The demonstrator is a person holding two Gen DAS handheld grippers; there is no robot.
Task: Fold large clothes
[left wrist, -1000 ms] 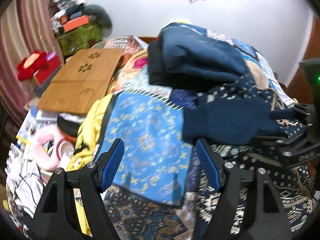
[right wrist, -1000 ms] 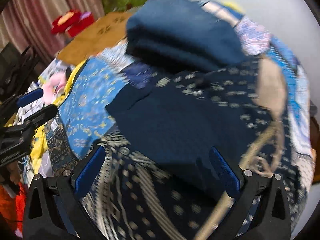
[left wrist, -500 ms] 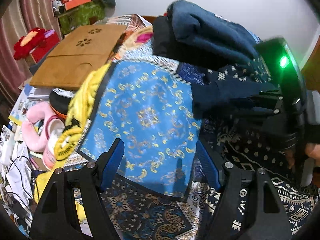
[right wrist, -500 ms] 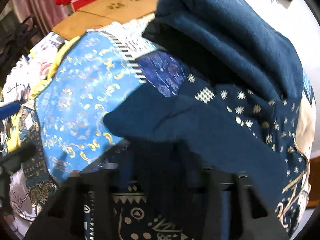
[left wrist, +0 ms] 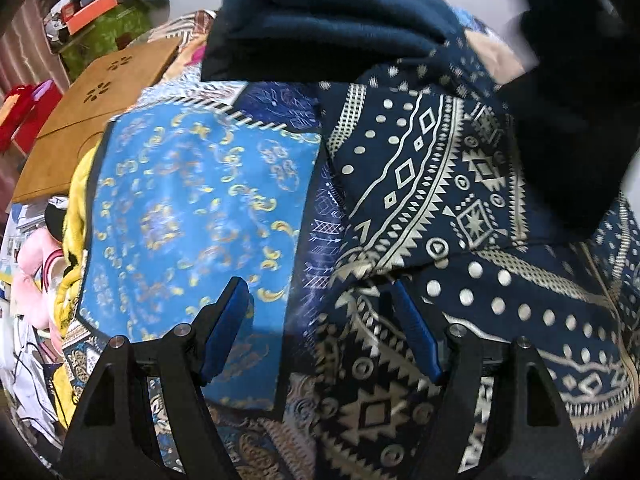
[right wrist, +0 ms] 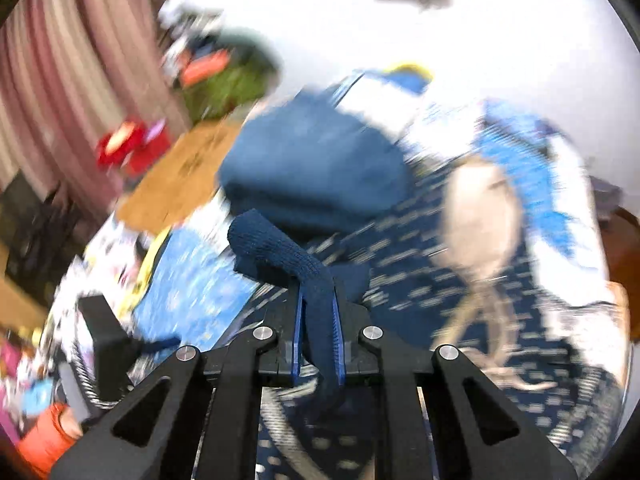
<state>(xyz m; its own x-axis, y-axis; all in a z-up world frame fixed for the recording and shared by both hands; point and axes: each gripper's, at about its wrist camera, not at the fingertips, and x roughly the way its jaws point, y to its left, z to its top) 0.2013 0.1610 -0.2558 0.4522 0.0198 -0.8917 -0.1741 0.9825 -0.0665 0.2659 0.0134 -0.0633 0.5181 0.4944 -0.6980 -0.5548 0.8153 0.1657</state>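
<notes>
My right gripper [right wrist: 316, 300] is shut on a navy knit garment [right wrist: 276, 248], whose end sticks up past the fingertips while the rest hangs below. In the left wrist view the same dark garment [left wrist: 568, 120] hangs blurred at the upper right, lifted off the bed. My left gripper [left wrist: 316, 286] is open, low over the navy bedspread with white patterns [left wrist: 440, 168], nothing between its fingers. A folded blue garment pile [left wrist: 320, 28] lies at the back of the bed and also shows in the right wrist view [right wrist: 312, 168]. A bright blue gold-patterned cloth [left wrist: 192, 200] lies to the left.
A wooden lap tray [left wrist: 92, 120] lies at the bed's left side beside a yellow blanket [left wrist: 76, 208]. Pink slippers [left wrist: 32, 280], a red box [left wrist: 20, 116] and a green box [left wrist: 108, 36] crowd the left. A curtain [right wrist: 60, 80] hangs behind them.
My right gripper closed on the navy knit garment and rose with it off the bedspread. My left gripper sank closer to the bed, still open.
</notes>
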